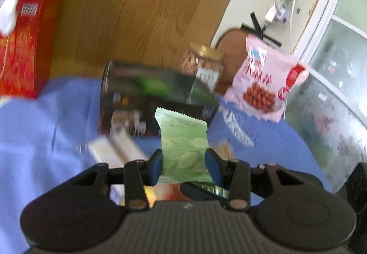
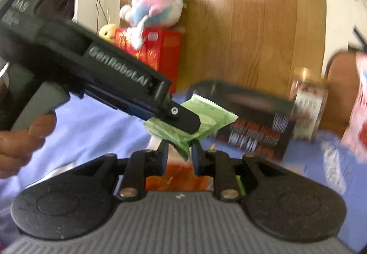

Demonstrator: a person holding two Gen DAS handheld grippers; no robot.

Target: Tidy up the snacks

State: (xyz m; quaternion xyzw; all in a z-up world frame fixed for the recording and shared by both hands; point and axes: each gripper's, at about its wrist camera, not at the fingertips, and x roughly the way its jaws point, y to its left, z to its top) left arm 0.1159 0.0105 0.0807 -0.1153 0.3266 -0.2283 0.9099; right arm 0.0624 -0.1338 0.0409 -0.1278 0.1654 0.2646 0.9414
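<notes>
A light green snack packet (image 1: 184, 146) is held between the pads of my left gripper (image 1: 185, 163), above the blue cloth. The same packet (image 2: 206, 119) shows in the right wrist view, where the left gripper (image 2: 183, 119) comes in from the left with its finger across it. My right gripper (image 2: 180, 154) stands just below the packet with its jaws narrowly apart around the packet's lower corner; whether they pinch it is unclear. A dark box (image 1: 158, 93) lies behind the packet. A nut jar (image 1: 203, 65) and a pink snack bag (image 1: 266, 81) are further right.
A red box (image 1: 25, 47) with a plush toy (image 2: 156, 7) on top stands at the left against a wooden board (image 1: 142, 8). White wrapped bars (image 1: 114, 148) lie on the blue cloth (image 1: 45, 139). A floral-covered surface (image 1: 332, 120) borders the right.
</notes>
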